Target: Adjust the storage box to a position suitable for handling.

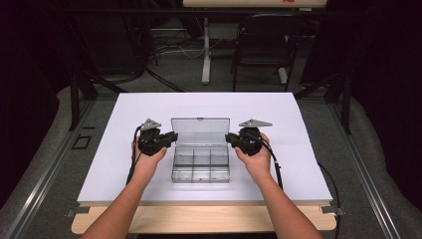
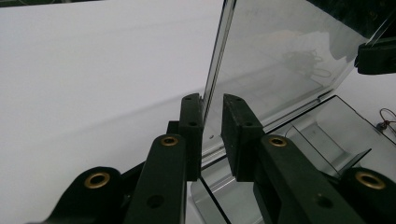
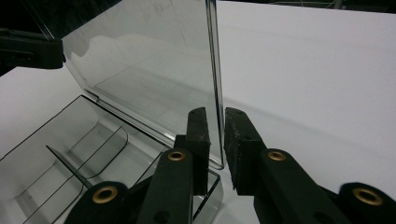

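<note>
Left gripper (image 2: 212, 135) and right gripper (image 3: 216, 142) each straddle a side edge of the box's (image 1: 200, 164) raised lid (image 1: 200, 131), jaws slightly parted, gripping nothing. Box sits mid-counter (image 1: 124, 114), open. Clear plastic looks light, stiff, slick and likely brittle at the hinge; the lid's side edges seem the best hold.
</note>
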